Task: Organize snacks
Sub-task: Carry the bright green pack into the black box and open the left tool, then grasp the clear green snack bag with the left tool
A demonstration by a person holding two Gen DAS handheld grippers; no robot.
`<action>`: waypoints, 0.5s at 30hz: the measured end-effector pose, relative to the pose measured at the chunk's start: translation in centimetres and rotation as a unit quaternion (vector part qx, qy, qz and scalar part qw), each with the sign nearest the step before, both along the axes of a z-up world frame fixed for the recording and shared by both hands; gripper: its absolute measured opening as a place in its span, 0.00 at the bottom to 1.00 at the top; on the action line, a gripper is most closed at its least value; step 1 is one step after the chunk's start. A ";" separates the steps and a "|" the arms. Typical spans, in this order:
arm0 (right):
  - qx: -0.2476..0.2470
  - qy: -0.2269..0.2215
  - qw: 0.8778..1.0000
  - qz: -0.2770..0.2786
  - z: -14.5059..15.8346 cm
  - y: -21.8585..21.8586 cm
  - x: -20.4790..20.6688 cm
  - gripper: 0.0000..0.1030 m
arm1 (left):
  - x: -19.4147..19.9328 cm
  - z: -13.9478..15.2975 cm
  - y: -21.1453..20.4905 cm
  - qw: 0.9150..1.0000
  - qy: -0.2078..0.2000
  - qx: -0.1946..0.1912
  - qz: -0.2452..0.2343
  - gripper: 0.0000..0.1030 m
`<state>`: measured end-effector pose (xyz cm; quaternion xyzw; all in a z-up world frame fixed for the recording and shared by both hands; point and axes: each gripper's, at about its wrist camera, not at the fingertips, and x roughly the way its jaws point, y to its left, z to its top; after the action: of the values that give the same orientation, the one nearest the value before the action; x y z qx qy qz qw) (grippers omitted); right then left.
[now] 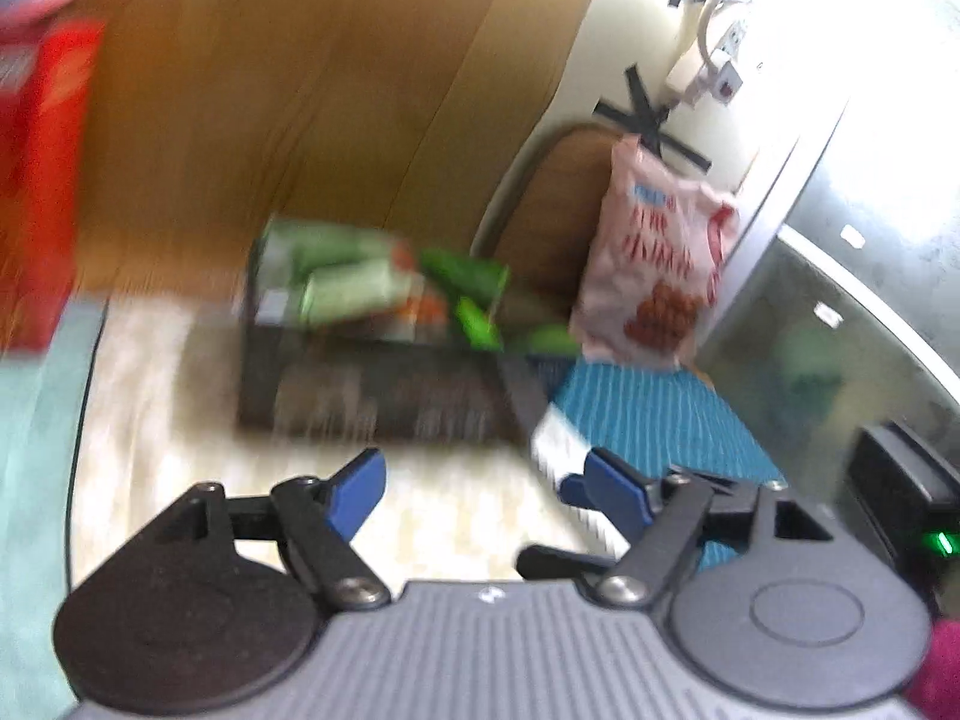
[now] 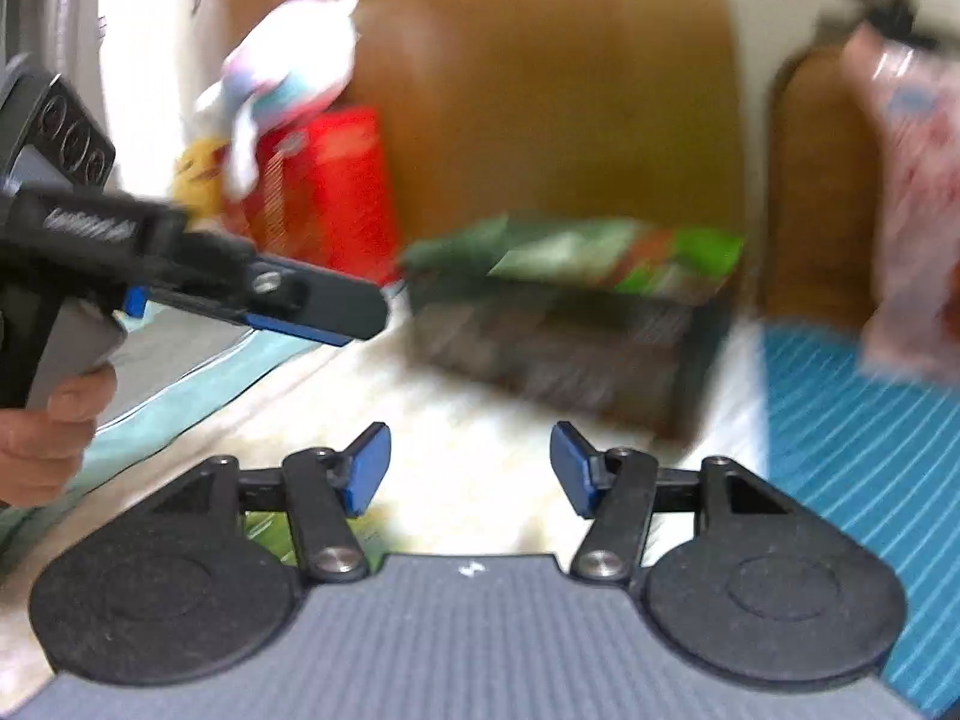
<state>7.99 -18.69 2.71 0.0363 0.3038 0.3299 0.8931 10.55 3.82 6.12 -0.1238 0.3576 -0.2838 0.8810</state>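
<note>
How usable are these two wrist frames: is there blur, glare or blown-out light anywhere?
Left wrist view: strong motion blur smears the dark basket and its green packets; the upper right is blown out white, though the pink snack bag stays recognisable. Right wrist view: blurrier, red box and basket streaked, with glare on the pale tabletop; both have fisheye bending.
</note>
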 end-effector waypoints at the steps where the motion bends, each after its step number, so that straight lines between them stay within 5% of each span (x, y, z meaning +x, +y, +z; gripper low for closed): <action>1: 0.003 0.022 1.000 0.009 -0.3 0.4 0.1 0.59 | -1.0 -0.5 0.7 1.000 0.013 -0.005 0.003 0.73; 7: 0.023 0.080 0.996 0.017 -0.9 1.8 0.9 0.37 | -6.0 -3.4 5.2 0.990 0.093 -0.095 0.042 0.68; 11: 0.043 0.113 0.993 0.018 -0.8 1.8 0.1 0.21 | -7.1 -4.9 5.3 0.988 0.115 -0.084 0.058 0.66; 15: 0.071 0.133 0.988 0.029 -0.9 1.2 -2.3 0.21 | -7.1 -5.0 4.9 0.989 0.102 -0.080 0.063 0.65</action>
<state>5.74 -17.54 1.83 0.1343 0.3964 0.3683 0.8302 3.44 8.73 1.16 -0.2451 0.4134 -0.2411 0.8431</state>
